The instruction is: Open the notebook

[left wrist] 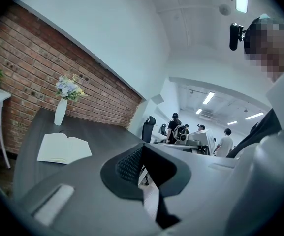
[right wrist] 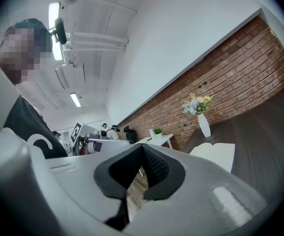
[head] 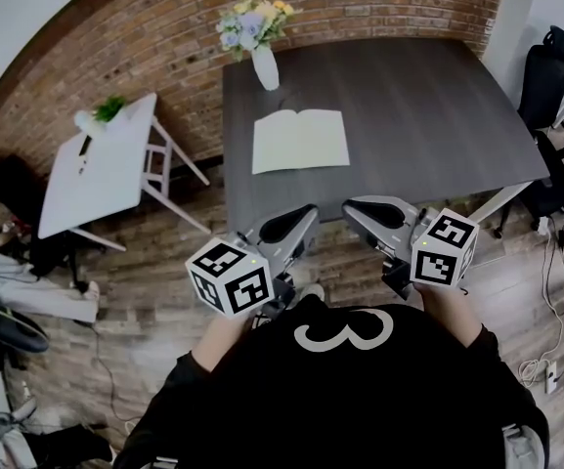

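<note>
Near the upper middle of the head view, the notebook [head: 299,141] lies open and flat on the dark table [head: 428,125], pale blank pages up. Its long axis runs left to right across the frame, while the spine crease runs up the frame toward the white vase [head: 265,67] just beyond it. That vase holds a bunch of flowers [head: 252,22] in yellow, lilac and white. At the left, a small pot with a green plant [head: 106,111] stands on the far corner of the white side table [head: 91,169]. Low in the frame, you hold your left hand-held gripper [head: 289,225] and right hand-held gripper [head: 379,213] by the table's near edge, well apart from the notebook and both aimed toward it. Each has its jaws pressed together with nothing between them. Each marker cube [head: 231,277] bears black-and-white square patterns. Your black top [head: 262,399] shows a large white "3".
</note>
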Tool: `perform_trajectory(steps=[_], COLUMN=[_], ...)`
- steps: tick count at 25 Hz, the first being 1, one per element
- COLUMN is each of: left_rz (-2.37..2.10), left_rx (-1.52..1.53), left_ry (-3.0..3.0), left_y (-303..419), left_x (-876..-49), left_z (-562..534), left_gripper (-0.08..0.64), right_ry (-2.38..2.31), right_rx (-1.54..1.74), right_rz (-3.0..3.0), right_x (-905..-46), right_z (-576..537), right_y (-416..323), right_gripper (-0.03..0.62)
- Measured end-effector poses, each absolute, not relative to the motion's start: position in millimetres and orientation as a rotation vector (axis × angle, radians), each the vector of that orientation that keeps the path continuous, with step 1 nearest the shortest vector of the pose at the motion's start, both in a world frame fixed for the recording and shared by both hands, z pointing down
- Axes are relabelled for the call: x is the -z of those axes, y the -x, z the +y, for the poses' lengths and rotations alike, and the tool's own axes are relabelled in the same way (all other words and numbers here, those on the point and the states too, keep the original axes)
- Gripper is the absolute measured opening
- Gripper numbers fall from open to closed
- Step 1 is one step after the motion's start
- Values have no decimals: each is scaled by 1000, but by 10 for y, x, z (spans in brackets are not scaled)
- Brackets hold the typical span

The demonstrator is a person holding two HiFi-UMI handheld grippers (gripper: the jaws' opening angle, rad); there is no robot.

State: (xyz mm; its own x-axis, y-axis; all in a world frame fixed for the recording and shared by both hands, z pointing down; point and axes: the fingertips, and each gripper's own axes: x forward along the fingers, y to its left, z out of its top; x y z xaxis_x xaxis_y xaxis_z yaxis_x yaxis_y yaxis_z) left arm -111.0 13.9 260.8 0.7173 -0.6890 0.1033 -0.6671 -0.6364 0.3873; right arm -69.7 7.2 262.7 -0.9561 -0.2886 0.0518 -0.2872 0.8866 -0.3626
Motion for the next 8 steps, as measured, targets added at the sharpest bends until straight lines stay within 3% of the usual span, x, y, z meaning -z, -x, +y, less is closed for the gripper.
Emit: perform_trajectory(steps=[8], left_rz=[-1053], left_rx=[87], left_ry=[-2534], left_y=[1145], left_x=[-2592], left_z=[295], left_gripper=[14], right_ry=[446], right_rx=[559], right_rz=[3053], right_x=[-2624], right_z=[254], right_y=[737], right_gripper=[0])
